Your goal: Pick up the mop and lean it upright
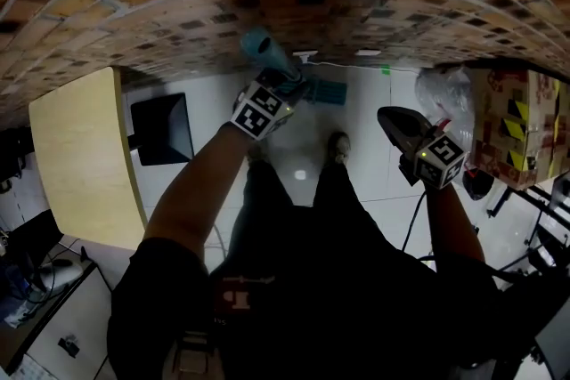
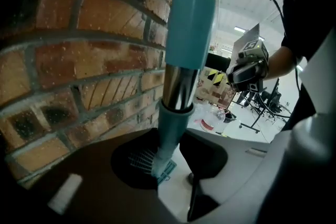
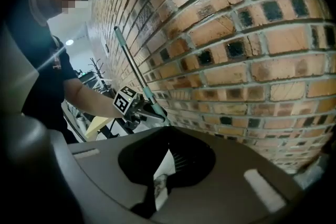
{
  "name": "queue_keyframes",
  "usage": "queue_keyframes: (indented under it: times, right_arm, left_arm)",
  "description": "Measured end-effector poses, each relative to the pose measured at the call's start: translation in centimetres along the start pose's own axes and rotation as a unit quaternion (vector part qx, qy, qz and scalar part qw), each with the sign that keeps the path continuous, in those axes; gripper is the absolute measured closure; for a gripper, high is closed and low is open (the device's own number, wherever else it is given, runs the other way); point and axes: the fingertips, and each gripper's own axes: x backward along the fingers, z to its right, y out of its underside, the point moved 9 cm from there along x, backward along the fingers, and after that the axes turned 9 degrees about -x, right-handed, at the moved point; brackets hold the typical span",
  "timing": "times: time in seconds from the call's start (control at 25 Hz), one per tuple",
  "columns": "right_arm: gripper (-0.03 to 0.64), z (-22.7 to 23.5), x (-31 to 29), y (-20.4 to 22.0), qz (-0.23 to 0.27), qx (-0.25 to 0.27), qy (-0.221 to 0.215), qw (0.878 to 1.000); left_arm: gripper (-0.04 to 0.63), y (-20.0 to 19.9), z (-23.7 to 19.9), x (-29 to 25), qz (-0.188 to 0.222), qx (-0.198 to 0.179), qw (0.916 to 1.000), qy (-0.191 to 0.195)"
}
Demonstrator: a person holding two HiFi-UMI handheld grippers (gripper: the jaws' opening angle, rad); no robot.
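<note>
Left gripper (image 1: 287,86): fingers closed round the shaft of the mop (image 2: 189,23), a chrome tube with a teal plastic sleeve. The grip sits on the lower teal section, just below a bare chrome stretch. In the left gripper view the shaft runs steeply up between the fingers and out of the top of the frame, close beside the red-brown brick wall (image 2: 79,60); whether shaft and wall touch cannot be told. The flat teal mop head (image 1: 328,92) shows past the left gripper in the head view, low against the white tiled floor (image 1: 374,182) at the foot of the wall; whether it rests on the floor is unclear. The right gripper view shows the shaft rising slanted in front of the brickwork, the left gripper clamped low on it. Right gripper (image 1: 389,117): fingers pressed together, nothing between them, held off to the right, well apart from the mop and pointing towards the wall. Surroundings: a pale wooden tabletop (image 1: 80,160) at the left with a dark flat panel (image 1: 162,129) beside it; a clear plastic bag (image 1: 443,93) and a printed cardboard box (image 1: 512,125) at the right, near the wall.
</note>
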Motion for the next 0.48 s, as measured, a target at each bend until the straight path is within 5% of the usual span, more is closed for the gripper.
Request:
queue_keyframes:
  times: [0.48]
  right_arm:
    - [0.603, -3.2, 1.8, -5.5, 0.033, 0.036, -0.007, 0.999]
  left_arm:
    - [0.466, -7.5, 0.8, 7.6, 0.034, 0.021, 0.9992, -0.002]
